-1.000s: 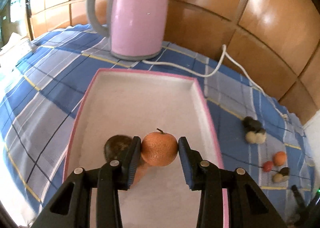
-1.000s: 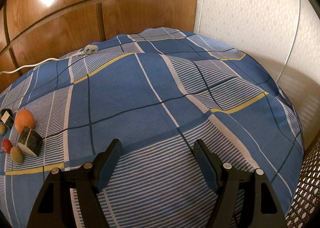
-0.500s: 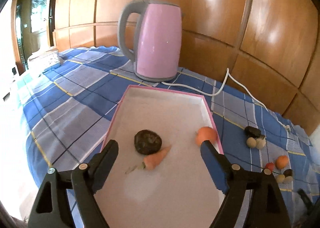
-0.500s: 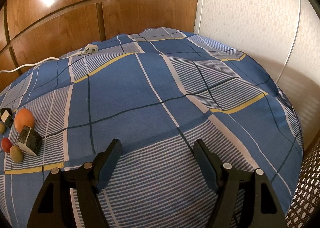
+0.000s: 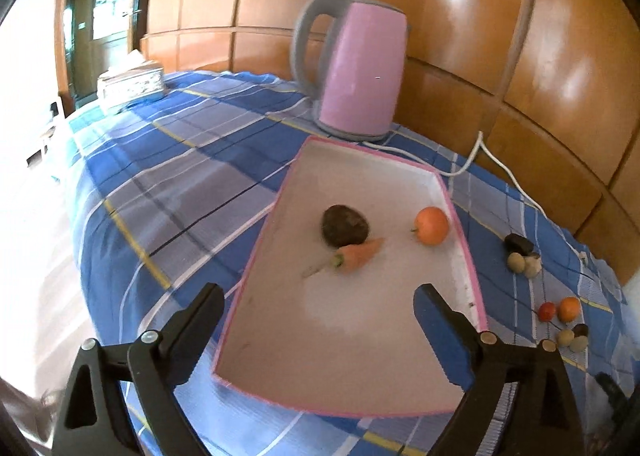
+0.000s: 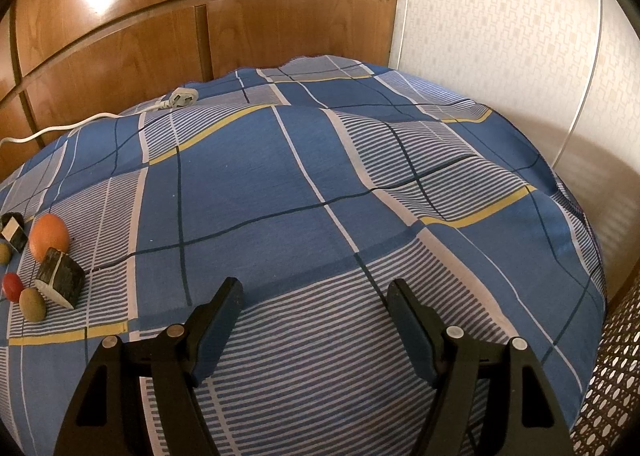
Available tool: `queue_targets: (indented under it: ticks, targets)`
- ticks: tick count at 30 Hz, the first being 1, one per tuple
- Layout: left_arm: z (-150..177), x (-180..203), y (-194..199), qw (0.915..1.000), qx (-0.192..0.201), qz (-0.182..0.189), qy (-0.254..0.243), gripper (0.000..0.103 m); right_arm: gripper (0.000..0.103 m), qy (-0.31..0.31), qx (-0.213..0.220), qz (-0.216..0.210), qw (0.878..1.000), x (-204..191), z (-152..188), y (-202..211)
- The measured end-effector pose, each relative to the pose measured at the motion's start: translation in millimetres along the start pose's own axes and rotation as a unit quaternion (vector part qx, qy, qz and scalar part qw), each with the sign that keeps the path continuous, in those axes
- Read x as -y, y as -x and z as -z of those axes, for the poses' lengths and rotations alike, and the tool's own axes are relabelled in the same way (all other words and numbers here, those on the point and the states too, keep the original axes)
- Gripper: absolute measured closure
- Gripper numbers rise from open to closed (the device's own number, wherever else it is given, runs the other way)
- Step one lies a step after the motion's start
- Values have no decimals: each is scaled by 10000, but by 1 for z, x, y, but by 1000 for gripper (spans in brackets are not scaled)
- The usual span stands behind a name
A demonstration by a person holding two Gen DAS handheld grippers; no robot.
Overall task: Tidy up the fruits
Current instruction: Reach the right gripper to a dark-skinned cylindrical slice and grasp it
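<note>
A pink-rimmed white tray (image 5: 464, 256) lies on the blue checked cloth. In it are an orange (image 5: 431, 225) by the right wall, a dark round fruit (image 5: 344, 224) and a carrot (image 5: 357, 254). My left gripper (image 5: 318, 308) is open and empty, raised over the tray's near end. On the cloth right of the tray lie small fruits: a second orange (image 5: 569, 308) (image 6: 49, 236), a red one (image 5: 546, 311) (image 6: 12, 285), greenish ones (image 5: 565, 337) (image 6: 33, 304) and dark pieces (image 5: 518, 244) (image 6: 60, 283). My right gripper (image 6: 314, 310) is open and empty over bare cloth.
A pink kettle (image 5: 356, 71) stands behind the tray, its white cord (image 5: 500, 167) running right to a plug (image 6: 182, 99). A tissue box (image 5: 132, 81) sits far left. Wooden panels back the table. The cloth's edge drops off on the right by a woven basket (image 6: 612, 376).
My left gripper opened, let go of the orange into the tray and drew back and up. The orange now rests by the tray's right wall. The right gripper has not moved.
</note>
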State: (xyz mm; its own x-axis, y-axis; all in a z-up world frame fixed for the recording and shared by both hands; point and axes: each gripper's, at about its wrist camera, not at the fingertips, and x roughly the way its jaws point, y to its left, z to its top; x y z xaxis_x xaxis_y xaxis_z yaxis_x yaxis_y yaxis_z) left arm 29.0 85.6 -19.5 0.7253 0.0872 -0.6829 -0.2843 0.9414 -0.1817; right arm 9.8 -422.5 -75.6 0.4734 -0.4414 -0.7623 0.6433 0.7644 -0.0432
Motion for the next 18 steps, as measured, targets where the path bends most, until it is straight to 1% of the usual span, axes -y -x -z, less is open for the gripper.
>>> queue_targets:
  ticks: [3, 9, 12, 15, 18]
  targets:
    - [6, -8, 1, 9999, 9, -99, 71, 5, 27, 3, -2, 4, 10000, 0, 0, 0]
    - [20, -16, -7, 9996, -215, -147, 131, 5, 27, 64, -50, 34, 10000, -1, -1, 0]
    - [24, -16, -10, 9994, -277, -154, 135, 5, 27, 136, -185, 1, 9997, -3, -5, 1]
    - [28, -14, -11, 9993, -315, -134, 123, 5, 27, 288, -307, -250, 9988, -9, -7, 4]
    - [30, -12, -12, 9993, -356, -112, 100, 5, 27, 392, -336, -546, 9972, -20, -8, 11]
